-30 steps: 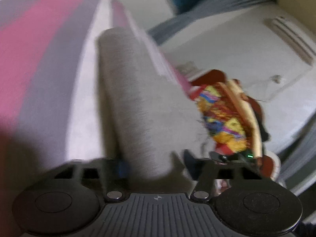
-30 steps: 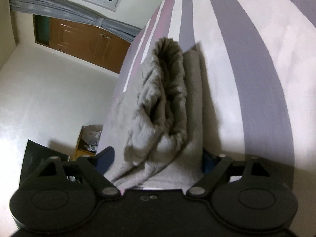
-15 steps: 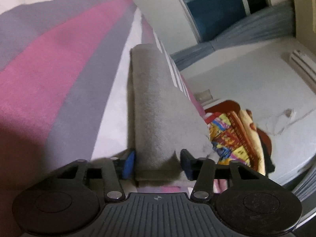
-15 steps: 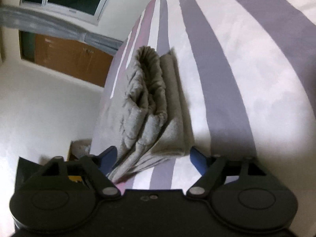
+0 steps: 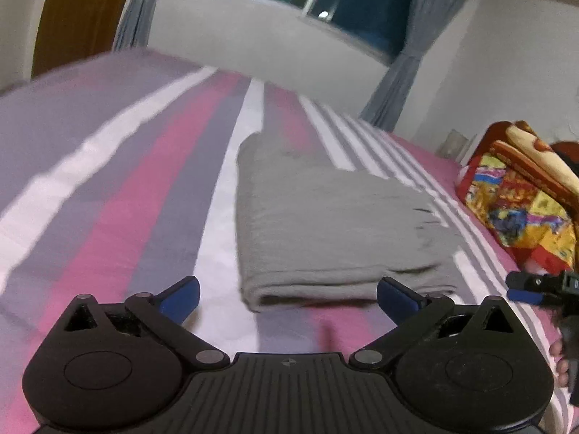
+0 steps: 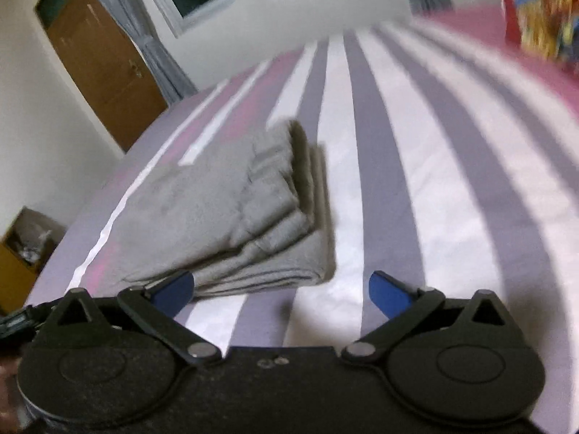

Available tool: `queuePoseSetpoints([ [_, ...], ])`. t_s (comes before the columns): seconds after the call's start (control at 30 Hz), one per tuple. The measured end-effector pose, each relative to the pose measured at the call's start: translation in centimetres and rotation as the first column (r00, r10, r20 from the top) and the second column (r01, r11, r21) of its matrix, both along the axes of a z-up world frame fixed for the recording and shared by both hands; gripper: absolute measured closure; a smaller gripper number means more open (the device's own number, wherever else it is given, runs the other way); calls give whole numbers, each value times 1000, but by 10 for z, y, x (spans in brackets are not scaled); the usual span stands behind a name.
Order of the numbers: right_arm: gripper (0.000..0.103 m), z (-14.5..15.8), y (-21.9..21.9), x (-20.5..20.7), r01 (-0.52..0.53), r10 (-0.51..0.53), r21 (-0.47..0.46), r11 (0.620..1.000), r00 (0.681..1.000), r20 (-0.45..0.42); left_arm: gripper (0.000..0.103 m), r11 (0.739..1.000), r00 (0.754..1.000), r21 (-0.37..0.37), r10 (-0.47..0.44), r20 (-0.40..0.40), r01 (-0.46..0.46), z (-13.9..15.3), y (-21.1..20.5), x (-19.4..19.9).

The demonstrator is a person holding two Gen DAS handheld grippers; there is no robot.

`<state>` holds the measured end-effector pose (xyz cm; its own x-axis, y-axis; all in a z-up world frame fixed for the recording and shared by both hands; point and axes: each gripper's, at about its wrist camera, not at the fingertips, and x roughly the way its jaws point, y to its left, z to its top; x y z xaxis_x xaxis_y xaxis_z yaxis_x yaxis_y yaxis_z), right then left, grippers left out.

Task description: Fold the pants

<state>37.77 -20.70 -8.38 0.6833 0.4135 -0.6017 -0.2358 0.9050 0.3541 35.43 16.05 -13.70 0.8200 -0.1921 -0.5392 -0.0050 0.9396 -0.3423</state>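
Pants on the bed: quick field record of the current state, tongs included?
pants: grey pants, folded into a flat stack, lying on the bed
surface: striped bedsheet, pink, grey and white
left tongs: wide open, just been opening, nothing between pads
right tongs: wide open, just been opening, clear of the stack
beside: colourful blanket at the bed's edge

The left gripper (image 5: 287,294) and right gripper (image 6: 280,291) have just been opening, letting go of the pants (image 5: 325,224); both now sit back from the folded bundle, nothing between their jaws.
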Motion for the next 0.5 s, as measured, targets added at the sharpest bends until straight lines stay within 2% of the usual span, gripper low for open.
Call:
queuePoseSetpoints([
  [0.1, 2, 26, 10, -34, -6, 10, -67, 998, 998, 61, 0, 999, 1000, 44, 2, 30, -3, 30, -11, -32],
  [0.17, 2, 44, 14, -59, -4, 13, -93, 996, 996, 91, 0, 999, 999, 45, 4, 50, -6, 47, -17, -58],
  [0.27, 2, 67, 19, -102, -3, 17, -113, 994, 992, 125, 0, 998, 996, 60, 6, 85, -11, 71, -27, -105],
  [0.4, 2, 88, 30, -153, 6, 22, -145, 989, 982, 186, 0, 991, 991, 132, -2, 134, -16, 109, -51, -162],
  [0.5, 2, 105, 34, -195, 11, 32, -173, 985, 969, 243, 0, 991, 987, 135, -1, 160, -20, 138, -59, -199],
])
